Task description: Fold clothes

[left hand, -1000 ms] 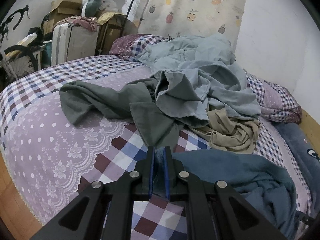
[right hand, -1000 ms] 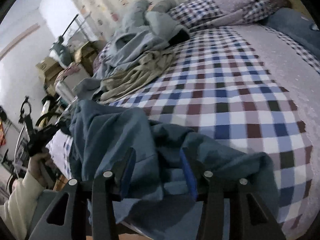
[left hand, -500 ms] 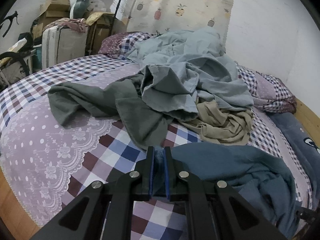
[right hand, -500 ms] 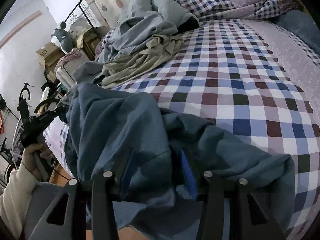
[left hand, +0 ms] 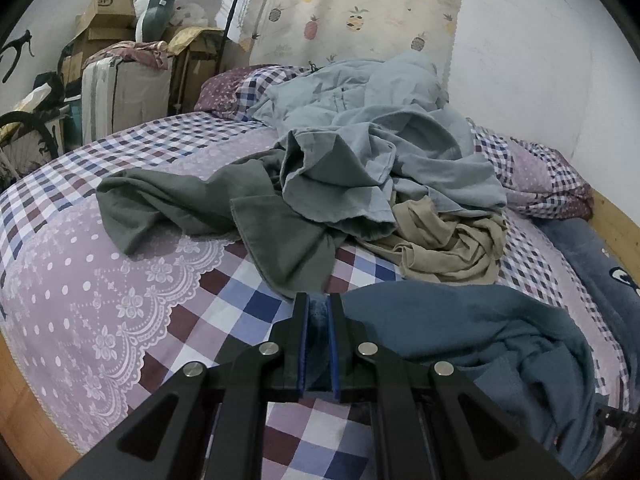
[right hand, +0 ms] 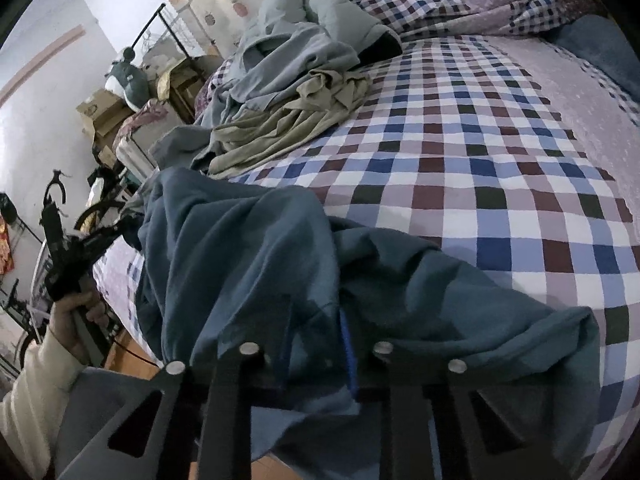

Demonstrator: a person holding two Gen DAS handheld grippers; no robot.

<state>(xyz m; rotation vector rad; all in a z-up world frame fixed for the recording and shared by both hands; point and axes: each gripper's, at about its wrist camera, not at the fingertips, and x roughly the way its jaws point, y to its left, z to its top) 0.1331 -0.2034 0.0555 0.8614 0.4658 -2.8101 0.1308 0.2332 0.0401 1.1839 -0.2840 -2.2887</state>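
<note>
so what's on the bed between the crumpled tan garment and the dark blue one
Only bare checked bedsheet separates the tan garment from the dark blue garment, clearest in the left wrist view.

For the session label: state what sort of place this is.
Most likely a lived-in bedroom: a bed with checked bedding, clothes heaped on it, a checked pillow by the wall, and stacked cardboard boxes beside a suitcase.

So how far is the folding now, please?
Nothing looks folded yet. In hand: the blue garment, pinched at one edge by the left hand-held gripper; the right hand-held gripper is closing on another part, cloth draped between its jaws. Left: the grey-green garment, light blue garments and beige garment, crumpled on the bed.
</note>
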